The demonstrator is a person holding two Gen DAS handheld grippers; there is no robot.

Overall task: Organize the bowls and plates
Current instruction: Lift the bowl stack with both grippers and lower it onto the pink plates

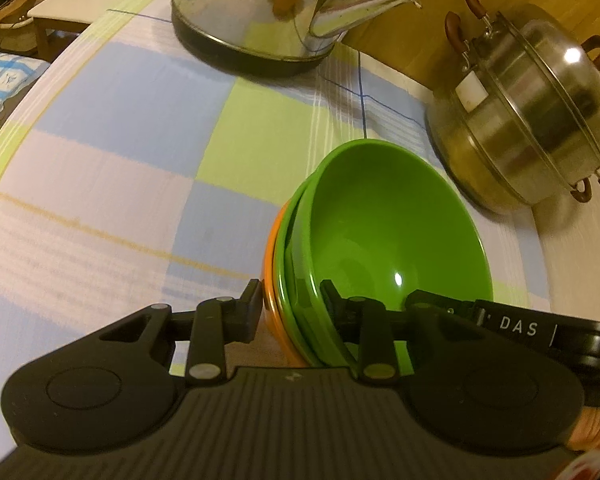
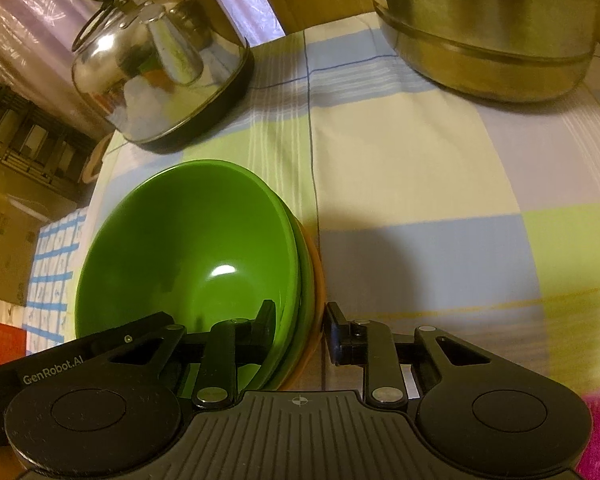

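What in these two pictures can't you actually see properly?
- Stack of bowls: in both wrist views the top green bowl covers all but the rims beneath, and the left gripper and right gripper cover its near side.
- Kettle: top cut off by the left view's edge.
- Steamer pot: lid cut off by the right view's edge.

Left black two-finger gripper point(image 1: 290, 304) pitched steeply down, jaws narrowed, clamping the rims of the nested green-and-orange plastic bowl stack point(image 1: 380, 232): one finger inside, one outside. Right black two-finger gripper point(image 2: 300, 326) same pitch, same clamp on the opposite rim.
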